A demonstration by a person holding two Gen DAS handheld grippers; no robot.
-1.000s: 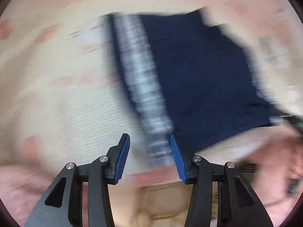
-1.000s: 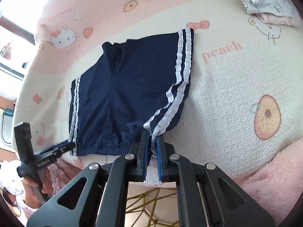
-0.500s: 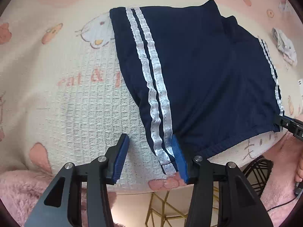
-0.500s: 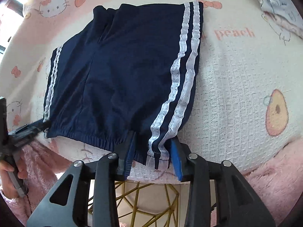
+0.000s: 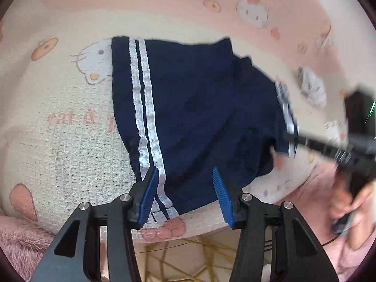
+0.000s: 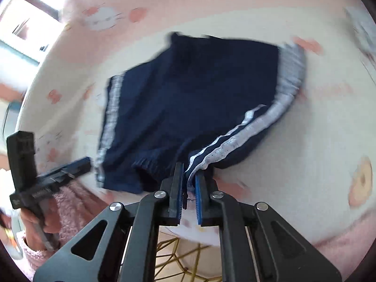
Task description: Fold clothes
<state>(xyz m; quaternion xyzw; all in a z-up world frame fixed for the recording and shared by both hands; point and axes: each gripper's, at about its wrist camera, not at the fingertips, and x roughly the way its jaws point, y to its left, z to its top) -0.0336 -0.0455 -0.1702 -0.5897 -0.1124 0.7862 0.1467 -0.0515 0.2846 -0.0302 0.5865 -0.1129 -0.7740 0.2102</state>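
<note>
now the right gripper (image 6: 188,189) has just snapped closed on the striped waistband corner of the navy shorts (image 6: 188,98), lifting it off the blanket (image 6: 317,141), while the left gripper (image 5: 184,192) sits apart over the other corner, so the fold is starting.

Shorts (image 5: 202,117) lie on the blanket (image 5: 70,159), waistband at six o'clock by the table edge. Small cloth (image 5: 311,88) sits at two o'clock beyond them. Left gripper (image 5: 183,195) straddles the waistband; right gripper (image 6: 188,192) holds the opposite corner.
</note>
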